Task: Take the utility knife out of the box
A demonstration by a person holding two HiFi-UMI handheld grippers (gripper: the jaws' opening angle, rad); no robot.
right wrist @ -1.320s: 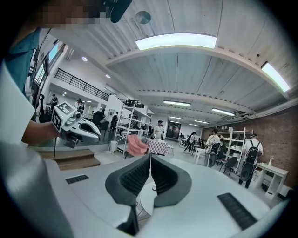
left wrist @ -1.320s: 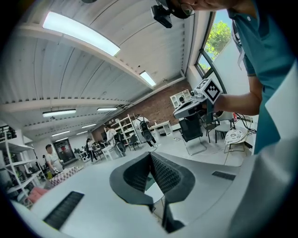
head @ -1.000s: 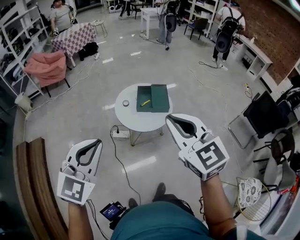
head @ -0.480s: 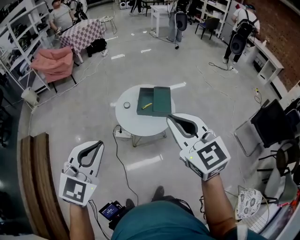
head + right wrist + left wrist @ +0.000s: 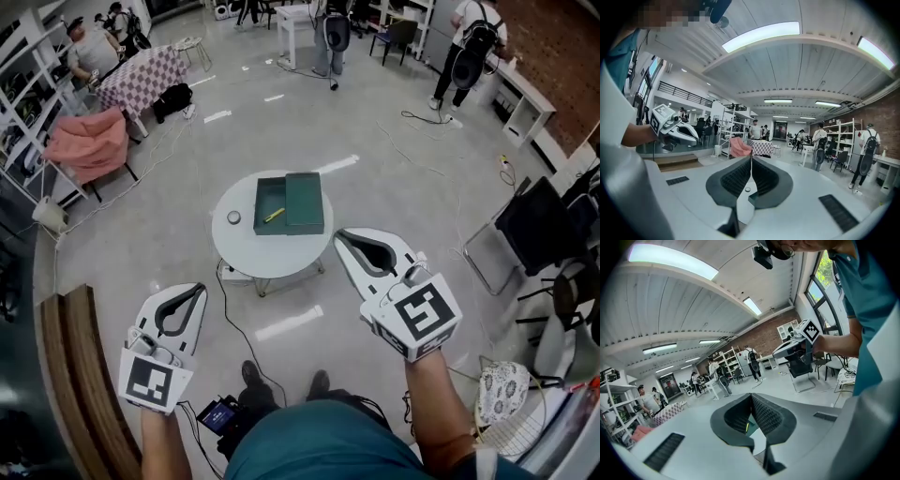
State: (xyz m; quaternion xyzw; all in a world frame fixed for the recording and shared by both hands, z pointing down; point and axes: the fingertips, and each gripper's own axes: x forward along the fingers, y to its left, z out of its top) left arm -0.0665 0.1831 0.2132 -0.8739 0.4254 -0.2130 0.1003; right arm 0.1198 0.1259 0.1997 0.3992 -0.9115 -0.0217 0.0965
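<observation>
A round white table (image 5: 246, 251) stands ahead on the floor. On it lies an open green box (image 5: 267, 195), its lid (image 5: 305, 199) beside the tray. The yellow utility knife (image 5: 274, 215) rests inside the tray. My left gripper (image 5: 200, 287) is shut and empty, low at the left, well short of the table. My right gripper (image 5: 337, 234) is also shut and empty, its tips near the table's right edge in the head view. In the left gripper view, a sliver of green box (image 5: 753, 421) and yellow knife (image 5: 747, 426) shows behind the shut jaws.
A small round object (image 5: 233, 217) sits left of the box. A power strip (image 5: 234, 273) and cable lie under the table. A wooden bench (image 5: 80, 375) runs at the left, and a dark chair (image 5: 525, 225) stands at the right. Several people stand far back.
The table and box have drifted left and slightly down in the head view as I walk closer. Both grippers keep their places in the picture and stay shut.
</observation>
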